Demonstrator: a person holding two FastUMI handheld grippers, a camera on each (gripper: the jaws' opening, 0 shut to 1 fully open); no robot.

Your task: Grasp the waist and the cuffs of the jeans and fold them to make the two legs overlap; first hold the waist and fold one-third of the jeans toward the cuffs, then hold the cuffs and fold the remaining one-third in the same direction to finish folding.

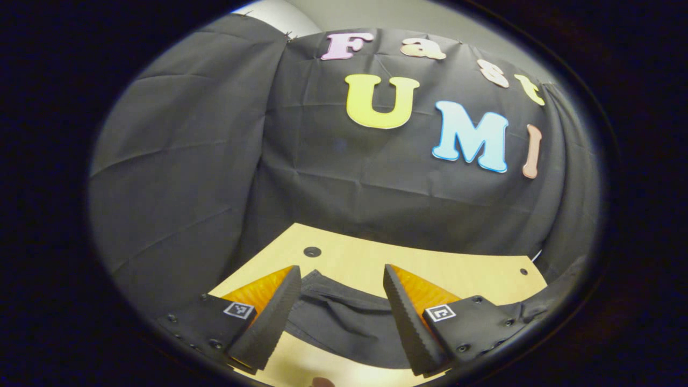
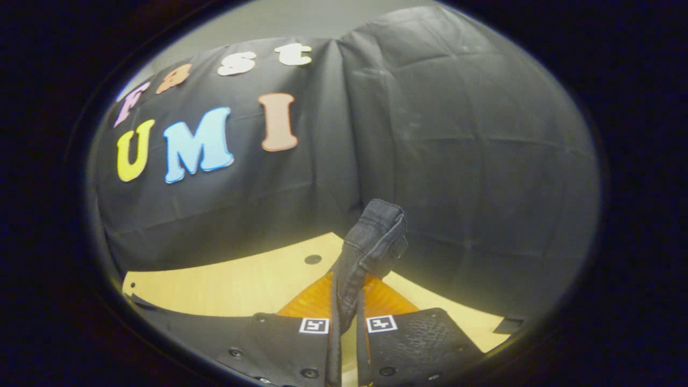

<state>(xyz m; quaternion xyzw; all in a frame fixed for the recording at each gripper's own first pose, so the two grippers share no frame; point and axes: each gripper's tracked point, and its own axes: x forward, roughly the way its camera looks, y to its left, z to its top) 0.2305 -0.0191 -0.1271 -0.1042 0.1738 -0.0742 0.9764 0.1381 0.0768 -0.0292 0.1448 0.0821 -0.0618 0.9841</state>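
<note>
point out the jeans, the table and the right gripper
jeans (image 2: 373,239): right gripper view, bunched denim sticking up above the fingers
table (image 1: 344,260): left gripper view, bare wooden top beyond the jeans
right gripper (image 2: 346,317): right gripper view, pinch between the fingertips

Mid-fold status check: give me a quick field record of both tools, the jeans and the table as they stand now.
left tool: open, fingers apart on either side of dark jeans fabric, not gripping
right tool: shut on a bunch of the jeans, fabric sticking up above the fingertips
jeans: dark denim, lying on the table in the left gripper view; a pinched part lifted in the right gripper view
table: light wood, small holes in its surface
fold stage: cannot tell
</note>
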